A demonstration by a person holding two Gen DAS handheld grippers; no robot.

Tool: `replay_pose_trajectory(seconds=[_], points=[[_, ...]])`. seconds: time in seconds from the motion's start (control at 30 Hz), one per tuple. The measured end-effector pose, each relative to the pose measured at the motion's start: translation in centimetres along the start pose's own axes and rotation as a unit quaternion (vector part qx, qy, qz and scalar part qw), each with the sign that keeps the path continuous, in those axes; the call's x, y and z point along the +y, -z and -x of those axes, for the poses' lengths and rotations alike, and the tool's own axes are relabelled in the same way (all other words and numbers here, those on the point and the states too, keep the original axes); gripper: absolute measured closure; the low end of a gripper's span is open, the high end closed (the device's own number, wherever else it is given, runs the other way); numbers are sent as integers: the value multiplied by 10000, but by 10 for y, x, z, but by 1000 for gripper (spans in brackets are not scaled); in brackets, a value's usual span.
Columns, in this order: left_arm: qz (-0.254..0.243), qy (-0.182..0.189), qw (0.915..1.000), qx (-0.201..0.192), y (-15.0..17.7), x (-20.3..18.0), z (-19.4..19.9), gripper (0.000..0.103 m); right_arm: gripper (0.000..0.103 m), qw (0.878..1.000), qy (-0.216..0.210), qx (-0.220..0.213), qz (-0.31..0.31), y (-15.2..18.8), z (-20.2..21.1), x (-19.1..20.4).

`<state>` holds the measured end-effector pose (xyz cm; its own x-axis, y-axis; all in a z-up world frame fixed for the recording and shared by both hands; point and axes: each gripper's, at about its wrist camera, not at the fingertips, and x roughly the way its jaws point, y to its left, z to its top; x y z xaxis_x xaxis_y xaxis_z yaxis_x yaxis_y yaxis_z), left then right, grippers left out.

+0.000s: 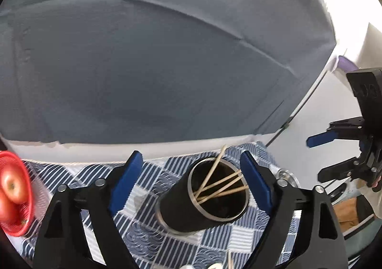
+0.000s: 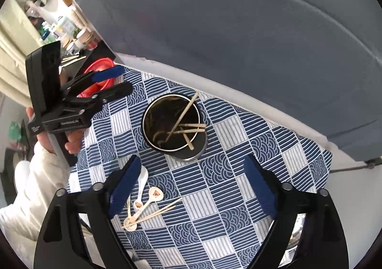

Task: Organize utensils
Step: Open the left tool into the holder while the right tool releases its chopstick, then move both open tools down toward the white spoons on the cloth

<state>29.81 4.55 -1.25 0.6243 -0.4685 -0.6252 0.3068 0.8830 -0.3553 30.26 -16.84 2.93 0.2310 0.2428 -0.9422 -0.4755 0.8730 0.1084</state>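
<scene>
Nearest the wide-open, empty right gripper (image 2: 192, 193), ceramic spoons (image 2: 146, 199) and thin chopsticks (image 2: 160, 211) lie crossed on the checked cloth (image 2: 238, 185): light, slippery, likely best pinched mid-handle. Farther off stands the chopstick-filled holder (image 2: 173, 123); the left gripper (image 1: 191, 181), empty, gapes before it

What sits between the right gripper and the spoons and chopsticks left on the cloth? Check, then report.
Nothing visible does. The right gripper hangs open above the patterned cloth, with the spoons and loose chopsticks lying bare just inside its left finger. The cup stands farther off, its mouth open, clear of that path.
</scene>
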Motion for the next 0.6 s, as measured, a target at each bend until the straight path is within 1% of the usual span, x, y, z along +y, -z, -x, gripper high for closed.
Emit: replay_pose_trajectory(seconds=[0.13, 0.33, 0.6], points=[[-33, -220, 9996, 157, 9, 1, 6, 10, 18, 9999, -86, 3, -115, 17, -10, -2], [-185, -491, 9979, 382, 27, 2, 15, 9, 18, 9998, -75, 6, -171, 46, -20, -3], [-260, -687, 9951, 660, 59, -1, 23, 8, 18, 9993, -156, -13, -326, 83, -33, -2]])
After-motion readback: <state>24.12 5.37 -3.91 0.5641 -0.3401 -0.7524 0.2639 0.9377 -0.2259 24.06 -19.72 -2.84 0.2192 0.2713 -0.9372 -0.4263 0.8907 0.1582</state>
